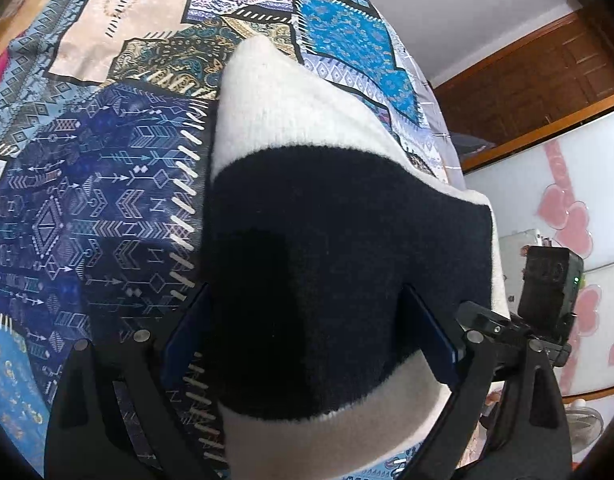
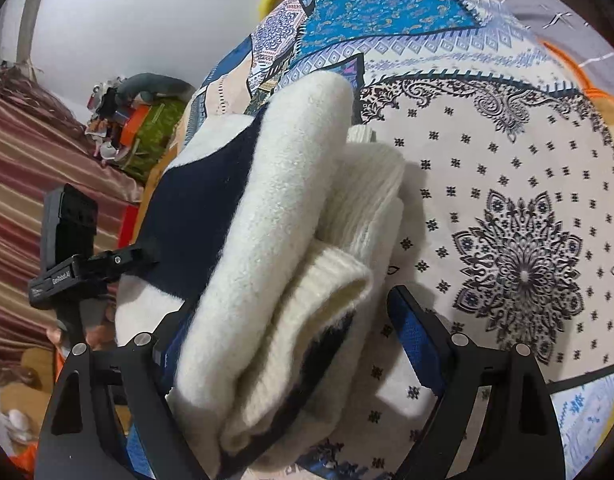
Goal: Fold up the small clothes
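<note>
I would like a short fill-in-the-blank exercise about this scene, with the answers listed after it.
1. The folded sweater is cream with a wide band of ____.
2. It lies on a bedspread printed in a ____ pattern.
3. In the right wrist view, the ribbed cuff is ____ in colour.
4. The jaws of the left hand-held gripper stand ____, one on each side of the sweater.

Answers: navy; patchwork; cream; open

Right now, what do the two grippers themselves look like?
Both match: the left gripper and right gripper have black angular arms with silver rivets and blue pads. A black box sits clamped beside the left gripper, printed with small white lettering.
</note>
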`<state>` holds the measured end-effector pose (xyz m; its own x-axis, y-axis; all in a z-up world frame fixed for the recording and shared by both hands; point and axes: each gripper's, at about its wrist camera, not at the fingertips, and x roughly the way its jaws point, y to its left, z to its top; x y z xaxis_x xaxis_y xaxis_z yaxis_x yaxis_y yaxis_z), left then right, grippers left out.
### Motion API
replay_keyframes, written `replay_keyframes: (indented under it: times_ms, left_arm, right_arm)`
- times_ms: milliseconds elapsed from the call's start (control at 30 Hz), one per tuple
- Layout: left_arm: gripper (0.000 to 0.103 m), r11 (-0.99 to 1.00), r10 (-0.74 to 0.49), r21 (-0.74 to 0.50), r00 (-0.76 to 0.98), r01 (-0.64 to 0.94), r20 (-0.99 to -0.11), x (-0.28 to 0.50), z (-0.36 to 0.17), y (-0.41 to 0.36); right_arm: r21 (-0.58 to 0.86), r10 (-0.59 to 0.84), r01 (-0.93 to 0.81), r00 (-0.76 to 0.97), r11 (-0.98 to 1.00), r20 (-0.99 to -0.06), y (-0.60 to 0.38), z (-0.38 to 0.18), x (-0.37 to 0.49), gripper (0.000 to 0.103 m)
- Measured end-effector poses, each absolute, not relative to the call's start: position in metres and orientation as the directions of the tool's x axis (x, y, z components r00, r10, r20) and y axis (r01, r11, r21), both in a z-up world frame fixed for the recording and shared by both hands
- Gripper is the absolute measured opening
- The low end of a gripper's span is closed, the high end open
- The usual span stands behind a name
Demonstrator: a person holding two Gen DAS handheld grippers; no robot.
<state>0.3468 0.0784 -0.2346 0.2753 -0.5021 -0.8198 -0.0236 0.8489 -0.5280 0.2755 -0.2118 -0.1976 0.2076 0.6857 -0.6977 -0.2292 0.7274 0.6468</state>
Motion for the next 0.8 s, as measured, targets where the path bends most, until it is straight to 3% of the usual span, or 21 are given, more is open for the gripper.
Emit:
replay_keyframes:
  times_ms: [167, 400, 533, 800]
  left_arm:
    - [0.091, 0.836, -0.521, -0.547, 0.267, -0.03, -0.811, 0.346, -0.233, 0.075]
    - [0.067, 0.839, -0.517, -0.545, 0.318, 0.0, -0.795, 0.332, -0.216, 0.08]
    - [0.06, 0.837, -0.517, -0.547, 0.342, 0.01, -0.785, 0.325, -0.204, 0.084]
    - [0.058, 0.852, -0.483, -0.522, 0.43, 0.031, -0.763, 0.295, -0.166, 0.111]
  right_arm:
    - [0.646, 0.69, -0.244, 0.212, 0.723, -0.692, -0.207, -0.192, 0.274, 0.073]
    - [0.619, 0.673, -0.267, 0.244, 0.739, -0.698, -0.203, -0.177, 0.273, 0.044]
    - [0.579, 0.654, -0.31, 0.286, 0.755, -0.7, -0.194, -0.157, 0.268, 0.04]
    - [0.545, 0.67, -0.404, 0.309, 0.735, -0.675, -0.158, -0.121, 0.264, 0.038]
